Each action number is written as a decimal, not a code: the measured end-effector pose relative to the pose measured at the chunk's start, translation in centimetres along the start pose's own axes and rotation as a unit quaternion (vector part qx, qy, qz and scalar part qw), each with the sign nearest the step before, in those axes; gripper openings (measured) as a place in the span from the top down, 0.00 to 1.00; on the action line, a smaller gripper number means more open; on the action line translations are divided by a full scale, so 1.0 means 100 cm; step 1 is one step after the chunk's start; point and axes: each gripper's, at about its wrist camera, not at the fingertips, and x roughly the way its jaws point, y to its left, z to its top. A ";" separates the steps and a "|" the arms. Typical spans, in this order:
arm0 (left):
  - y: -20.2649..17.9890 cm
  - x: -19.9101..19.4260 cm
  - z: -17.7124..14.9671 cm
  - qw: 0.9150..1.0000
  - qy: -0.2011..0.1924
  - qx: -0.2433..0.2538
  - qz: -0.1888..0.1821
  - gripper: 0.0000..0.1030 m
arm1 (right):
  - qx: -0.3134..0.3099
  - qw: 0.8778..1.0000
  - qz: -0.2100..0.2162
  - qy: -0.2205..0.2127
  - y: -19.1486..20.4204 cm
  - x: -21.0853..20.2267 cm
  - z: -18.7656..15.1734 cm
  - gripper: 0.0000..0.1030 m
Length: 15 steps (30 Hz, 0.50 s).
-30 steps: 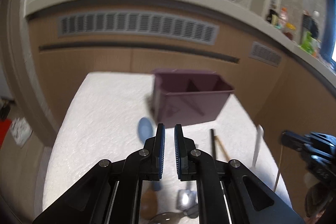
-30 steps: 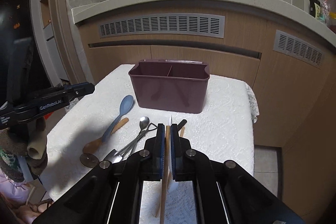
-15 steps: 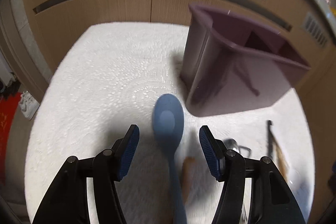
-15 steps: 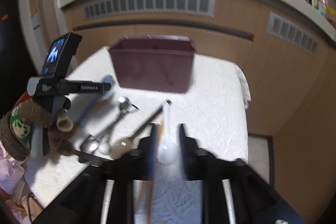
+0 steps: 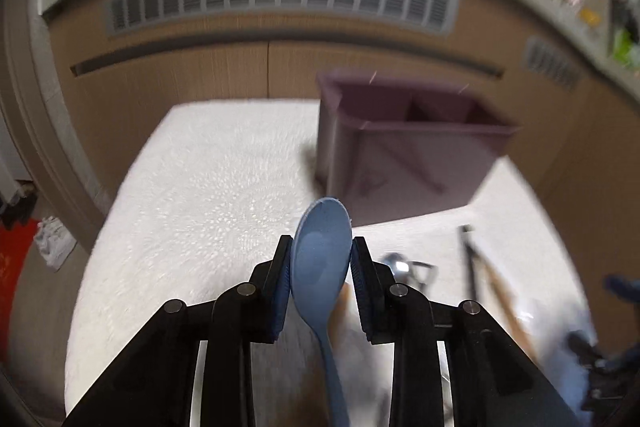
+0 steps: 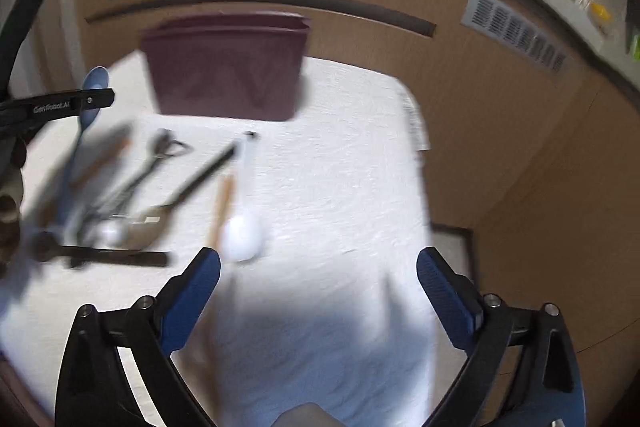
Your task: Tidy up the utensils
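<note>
One marking can be read — white letters spelling "GenRobot.AI" along the black side of the left gripper (image 6: 91, 98), seen at the left edge of the right wrist view. The lettering is a little soft from blur, but legible. Nothing else in either view carries readable text — the items on the counter at the far right are too blurred and small to make out any label.

Bin (image 6: 226, 75) at back of table (image 6: 340, 167), utensils (image 6: 132, 187) in front, w/ spoon (image 6: 242, 233) rightmost
</note>
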 end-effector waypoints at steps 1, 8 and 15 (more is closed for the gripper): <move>0.002 -0.014 -0.002 1.000 -0.012 -0.006 -0.014 0.72 | 0.009 0.999 0.036 0.000 0.001 -0.003 -0.002 0.06; 0.004 -0.057 -0.005 0.998 -0.048 -0.015 -0.037 0.74 | 0.009 0.993 0.092 0.069 0.022 0.031 0.004 0.86; 0.023 -0.052 -0.005 0.998 -0.031 -0.050 -0.038 0.74 | -0.018 0.994 0.086 0.064 0.037 0.044 0.020 0.86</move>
